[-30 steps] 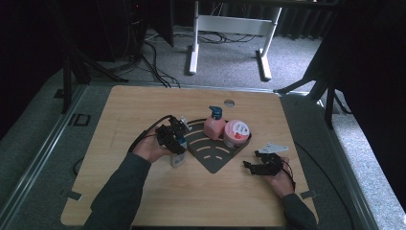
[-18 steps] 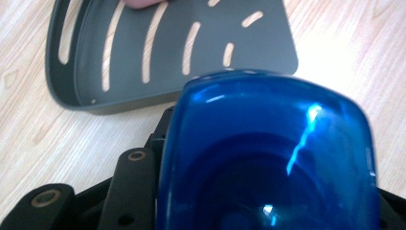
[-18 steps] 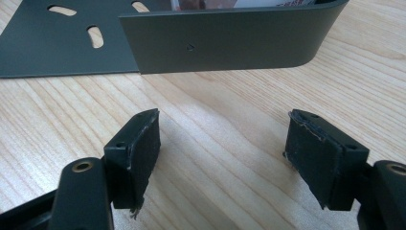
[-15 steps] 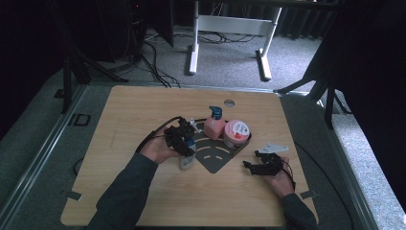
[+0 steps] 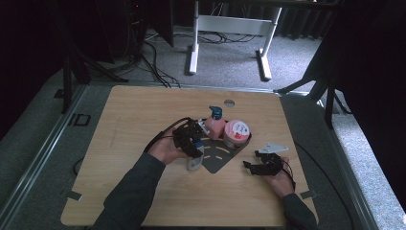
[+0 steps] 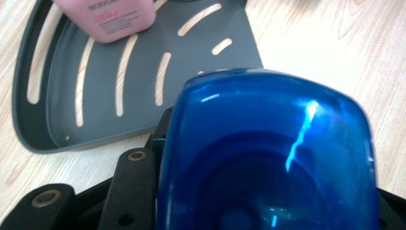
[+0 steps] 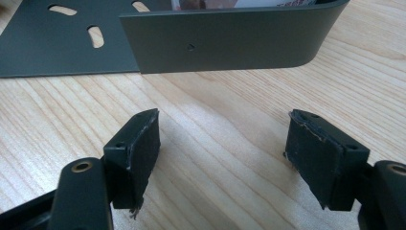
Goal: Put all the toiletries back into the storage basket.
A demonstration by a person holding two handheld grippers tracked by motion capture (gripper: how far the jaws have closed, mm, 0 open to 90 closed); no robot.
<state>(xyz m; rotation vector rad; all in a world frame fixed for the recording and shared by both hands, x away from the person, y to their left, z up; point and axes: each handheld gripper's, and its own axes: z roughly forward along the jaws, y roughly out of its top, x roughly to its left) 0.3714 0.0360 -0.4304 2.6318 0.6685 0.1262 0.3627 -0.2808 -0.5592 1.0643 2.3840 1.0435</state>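
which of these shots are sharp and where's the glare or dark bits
High view: dim and soft, the surroundings nearly black, the table evenly lit. Left gripper view: the blue-capped bottle sits too close, blurred, with a white glare streak; the grey rack behind is sharper. Right gripper view: crisp wood grain, with soft shadows under the rack wall.

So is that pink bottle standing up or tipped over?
Upright: the pink bottle stands in the grey tray, its pump on top.
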